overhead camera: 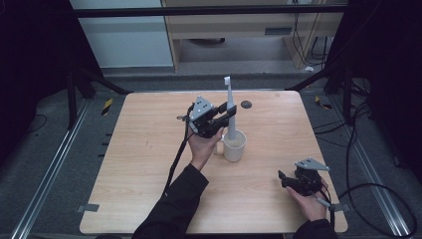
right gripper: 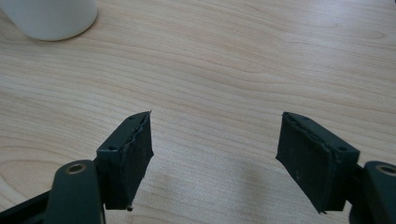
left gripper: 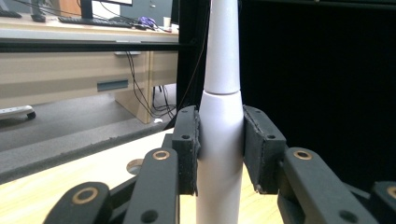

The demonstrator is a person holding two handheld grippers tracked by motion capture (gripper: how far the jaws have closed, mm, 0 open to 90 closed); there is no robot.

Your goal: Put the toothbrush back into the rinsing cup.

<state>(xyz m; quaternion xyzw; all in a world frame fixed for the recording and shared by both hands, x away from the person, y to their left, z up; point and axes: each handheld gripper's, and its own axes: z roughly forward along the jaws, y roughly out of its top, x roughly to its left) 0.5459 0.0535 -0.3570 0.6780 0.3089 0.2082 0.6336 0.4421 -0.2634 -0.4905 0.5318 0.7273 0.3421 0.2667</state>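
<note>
We work over the wooden table [overhead camera: 149, 144], lowering the electric toothbrush [overhead camera: 230, 112] upright into the white mug [overhead camera: 235, 145]; we should keep it vertical and release only once its base seats. Our left gripper [overhead camera: 222, 115] pinches its handle above the mug. Our right gripper [right gripper: 215, 154] hovers spread wide, empty, well apart.

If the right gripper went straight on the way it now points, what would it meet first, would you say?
Most likely the light wooden tabletop: the open right gripper angles down at bare wood between its jaws. The white ceramic mug sits off to one side, probably outside that line, though depth is hard to judge.
</note>
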